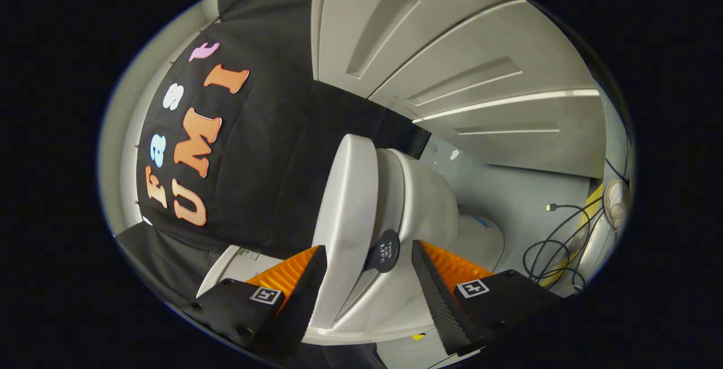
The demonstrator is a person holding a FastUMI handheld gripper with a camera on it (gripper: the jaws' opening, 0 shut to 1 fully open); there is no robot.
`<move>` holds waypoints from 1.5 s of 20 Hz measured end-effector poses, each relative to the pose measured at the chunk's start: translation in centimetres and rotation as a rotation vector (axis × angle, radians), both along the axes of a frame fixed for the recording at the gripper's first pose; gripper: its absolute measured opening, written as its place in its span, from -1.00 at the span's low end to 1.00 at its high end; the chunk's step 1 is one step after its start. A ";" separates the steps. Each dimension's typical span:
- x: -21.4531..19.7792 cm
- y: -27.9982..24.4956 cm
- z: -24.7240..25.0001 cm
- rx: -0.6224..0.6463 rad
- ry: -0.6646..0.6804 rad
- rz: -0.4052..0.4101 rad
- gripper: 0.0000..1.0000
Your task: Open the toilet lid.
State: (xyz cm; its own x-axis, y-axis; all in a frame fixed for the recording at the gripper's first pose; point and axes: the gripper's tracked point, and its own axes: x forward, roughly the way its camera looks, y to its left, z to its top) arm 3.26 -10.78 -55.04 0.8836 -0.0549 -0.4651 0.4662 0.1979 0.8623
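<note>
The white toilet (435,205) appears turned on its side in this tilted view, just ahead of the fingers. Its lid (347,199) stands a little apart from the seat (391,188), with a narrow gap between them. A round black tab (385,250) sticks out from the lid's front edge. My gripper (368,246) is open and straddles that front edge. The left finger (308,284) lies against the lid's outer face. The right finger (432,284) sits on the bowl side, beside the seat rim. The tab lies between them, with neither finger touching it.
White panelled doors (480,75) rise beyond the toilet. Black cables (556,244) and a yellow strip lie on the grey floor (508,188) past the right finger. A white box (237,261) sits behind the left finger.
</note>
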 end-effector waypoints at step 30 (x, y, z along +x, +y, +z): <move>2.2 0.8 1.4 0.129 0.002 -0.007 -0.86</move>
State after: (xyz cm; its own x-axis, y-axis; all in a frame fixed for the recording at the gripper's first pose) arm 5.50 -10.03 -53.59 0.8825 -0.0007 -0.4703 0.4687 0.0820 0.8795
